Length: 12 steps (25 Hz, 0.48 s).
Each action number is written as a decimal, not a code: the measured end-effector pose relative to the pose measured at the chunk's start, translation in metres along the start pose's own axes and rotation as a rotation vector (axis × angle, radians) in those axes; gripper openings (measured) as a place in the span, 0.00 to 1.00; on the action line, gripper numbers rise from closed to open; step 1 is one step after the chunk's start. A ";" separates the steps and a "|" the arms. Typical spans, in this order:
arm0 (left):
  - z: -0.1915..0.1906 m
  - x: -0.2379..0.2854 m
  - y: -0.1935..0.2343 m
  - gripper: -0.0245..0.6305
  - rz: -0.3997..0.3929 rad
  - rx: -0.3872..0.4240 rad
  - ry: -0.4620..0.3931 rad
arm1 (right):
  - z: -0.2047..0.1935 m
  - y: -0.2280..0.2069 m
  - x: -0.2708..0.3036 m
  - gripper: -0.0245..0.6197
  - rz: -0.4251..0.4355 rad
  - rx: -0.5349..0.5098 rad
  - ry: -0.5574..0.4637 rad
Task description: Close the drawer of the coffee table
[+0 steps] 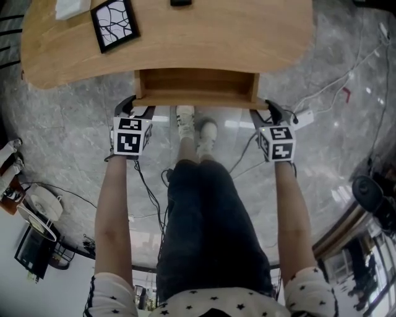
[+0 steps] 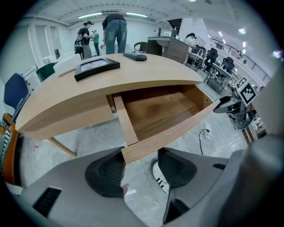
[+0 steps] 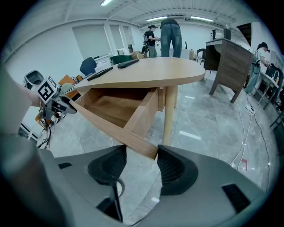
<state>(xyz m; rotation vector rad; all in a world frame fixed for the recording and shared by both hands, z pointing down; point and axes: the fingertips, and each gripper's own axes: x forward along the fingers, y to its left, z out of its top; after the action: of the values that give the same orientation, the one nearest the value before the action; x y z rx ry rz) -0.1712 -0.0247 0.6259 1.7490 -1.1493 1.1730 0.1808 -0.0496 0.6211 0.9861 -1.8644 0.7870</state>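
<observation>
The wooden coffee table (image 1: pixel 185 43) has its drawer (image 1: pixel 195 85) pulled out toward me, with nothing inside (image 2: pixel 159 108). My left gripper (image 1: pixel 132 111) is at the left end of the drawer front (image 2: pixel 173 131), open, with that corner between its fingertips (image 2: pixel 106 170). My right gripper (image 1: pixel 274 112) is at the right end, open too, and the drawer front's right corner (image 3: pixel 142 146) lies between its pads (image 3: pixel 175 166). Each gripper shows in the other's view, at the far end of the front.
A black picture frame (image 1: pixel 114 21), a white item (image 1: pixel 68 7) and a black remote (image 2: pixel 135 56) lie on the tabletop. My shoes (image 1: pixel 197 127) stand under the drawer. Cables and a power strip (image 1: pixel 303 117) lie on the floor at right. A table leg (image 3: pixel 168 116) is near the right gripper.
</observation>
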 end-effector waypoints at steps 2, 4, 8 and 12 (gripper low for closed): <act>0.003 0.001 0.001 0.40 -0.002 0.001 -0.002 | 0.002 0.000 0.001 0.39 -0.002 0.001 0.002; 0.003 0.001 0.002 0.40 -0.008 0.002 -0.002 | 0.002 0.000 0.001 0.39 -0.003 0.001 0.008; 0.006 0.002 0.004 0.40 -0.005 0.004 0.004 | 0.005 -0.002 0.002 0.39 -0.006 0.002 0.017; 0.010 0.002 0.005 0.40 -0.005 0.003 0.003 | 0.009 -0.005 0.003 0.39 -0.006 0.000 0.020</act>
<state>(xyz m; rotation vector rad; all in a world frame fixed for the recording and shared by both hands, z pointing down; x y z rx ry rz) -0.1727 -0.0360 0.6253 1.7510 -1.1416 1.1742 0.1803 -0.0604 0.6205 0.9804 -1.8436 0.7902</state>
